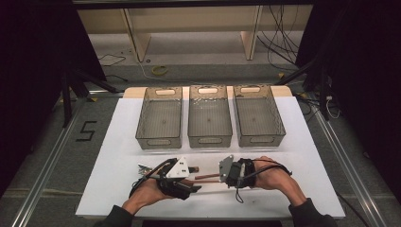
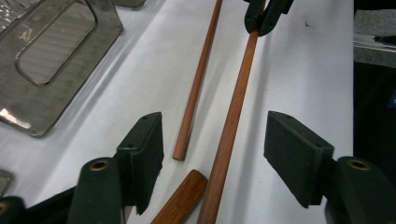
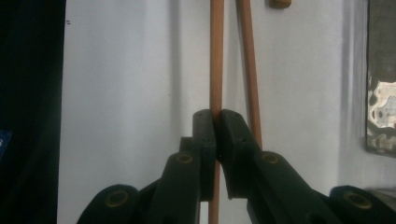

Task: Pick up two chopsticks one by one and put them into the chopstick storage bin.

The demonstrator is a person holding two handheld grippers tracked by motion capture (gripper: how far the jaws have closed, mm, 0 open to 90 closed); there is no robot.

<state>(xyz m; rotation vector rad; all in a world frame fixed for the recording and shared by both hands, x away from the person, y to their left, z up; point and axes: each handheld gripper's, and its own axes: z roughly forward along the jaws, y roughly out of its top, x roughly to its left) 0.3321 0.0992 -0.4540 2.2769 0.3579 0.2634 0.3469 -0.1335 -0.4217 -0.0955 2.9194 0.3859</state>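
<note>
The right tool [image 3: 215, 122] is clenching one end of a long wooden dowel [image 2: 232, 121], its two black pads pinched tight on the round shaft so that the stick is being held level just above the white counter [image 2: 299, 70]. That grip is presenting the free end toward the left tool [image 2: 215, 140], whose jaws are standing released on either side of the dowel, with clear gaps between the pads and the wood; a two-ended hold looks to be what is being prepared, though the left pads are not pressing yet. In the high view the two tools, left [image 1: 182, 176] and right [image 1: 226, 174], are facing each other across the stick.

A second, thinner dowel [image 2: 196, 84] is lying on the counter just beside the held one, on the side of the left tool's left pad, and a short, rounded wooden piece [image 2: 182, 198] is resting near that pad. All three are smooth, reddish-brown wood. Beyond the tools, three translucent grey plastic bins [image 1: 209, 116] are sitting side by side.
</note>
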